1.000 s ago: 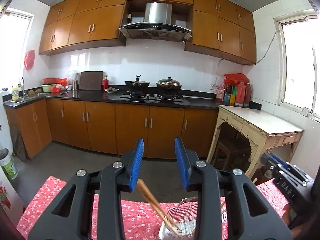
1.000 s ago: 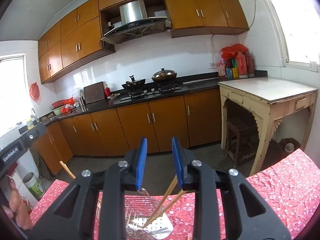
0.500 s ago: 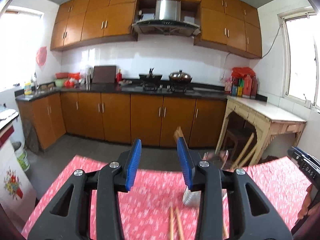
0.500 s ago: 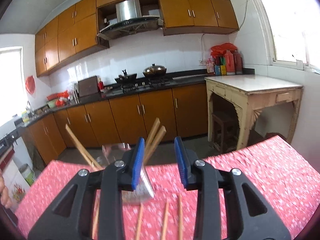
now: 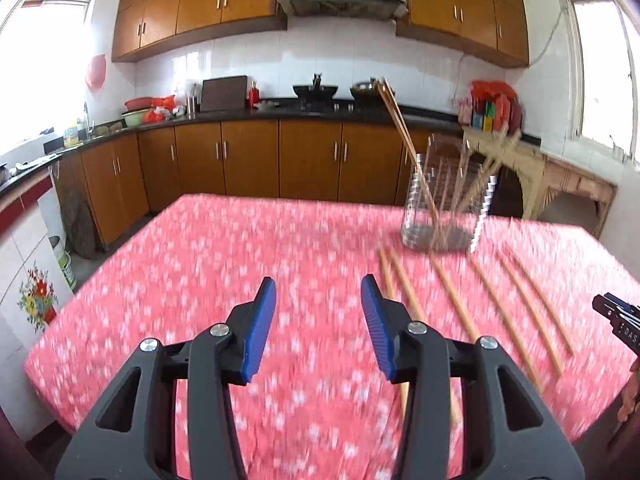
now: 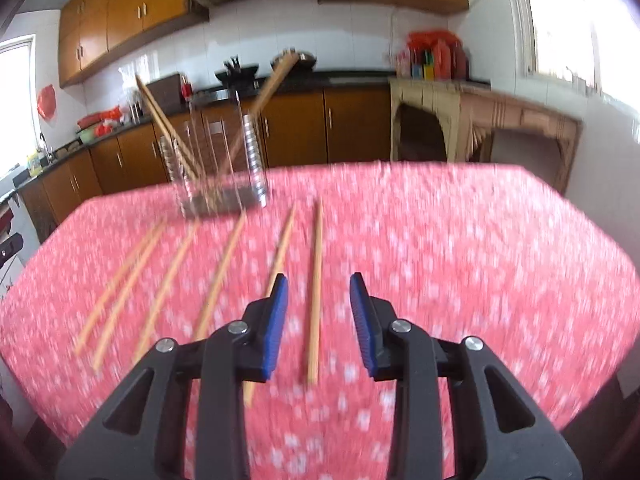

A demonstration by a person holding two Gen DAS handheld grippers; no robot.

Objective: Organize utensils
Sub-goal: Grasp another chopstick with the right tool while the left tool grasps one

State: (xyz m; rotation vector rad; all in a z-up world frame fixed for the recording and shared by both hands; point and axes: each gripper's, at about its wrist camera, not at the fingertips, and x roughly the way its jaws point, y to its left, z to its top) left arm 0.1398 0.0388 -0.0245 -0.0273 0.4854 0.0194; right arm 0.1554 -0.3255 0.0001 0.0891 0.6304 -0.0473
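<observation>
A wire utensil holder (image 5: 444, 204) stands on the red flowered tablecloth (image 5: 240, 264) with a few wooden chopsticks leaning in it; it also shows in the right wrist view (image 6: 220, 172). Several loose chopsticks (image 5: 456, 300) lie in a row in front of it, also seen in the right wrist view (image 6: 224, 264). My left gripper (image 5: 318, 300) is open and empty above the cloth, left of the row. My right gripper (image 6: 318, 298) is open and empty, and the rightmost chopstick (image 6: 316, 280) lies below the gap between its jaws. Both views are blurred.
The table's far edge faces the kitchen cabinets (image 5: 248, 160) and a cream side table (image 6: 480, 120) at the right. The other gripper's tip (image 5: 618, 320) shows at the right edge of the left wrist view.
Both grippers have pulled back and tilted down from over the holder. The holder now stands farther away, and the row of loose chopsticks has come into view.
</observation>
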